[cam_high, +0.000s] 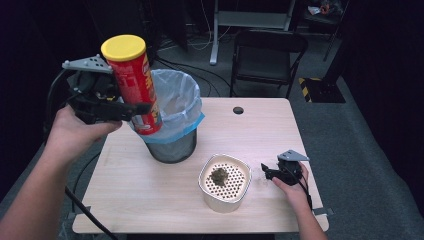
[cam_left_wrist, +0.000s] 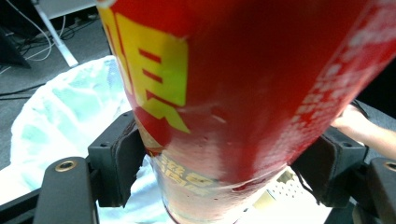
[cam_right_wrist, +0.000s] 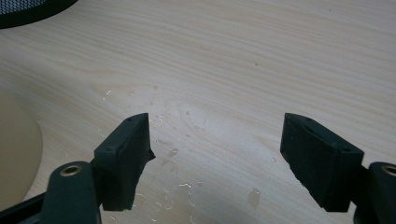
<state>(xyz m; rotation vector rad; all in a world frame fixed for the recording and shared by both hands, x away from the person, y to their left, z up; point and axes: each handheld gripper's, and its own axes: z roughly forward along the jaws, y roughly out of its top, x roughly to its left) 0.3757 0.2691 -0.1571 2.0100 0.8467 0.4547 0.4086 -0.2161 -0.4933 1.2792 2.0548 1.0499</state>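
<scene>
- The left gripper (cam_high: 131, 107) clamps the red chip can (cam_high: 133, 85) near its lower end, long axis nearly upright.
- The lined bin (cam_high: 172, 135) sits just beyond, below its jaws.
- The right gripper (cam_high: 267, 171) rests spread and empty beside the strainer bowl (cam_high: 224, 181).

Overhead light falls bright on the pale table (cam_high: 150, 200) while the room behind sinks into near black. Up close, the red can (cam_left_wrist: 243, 93) is blurred and glossy; the right gripper view is sharp.
</scene>
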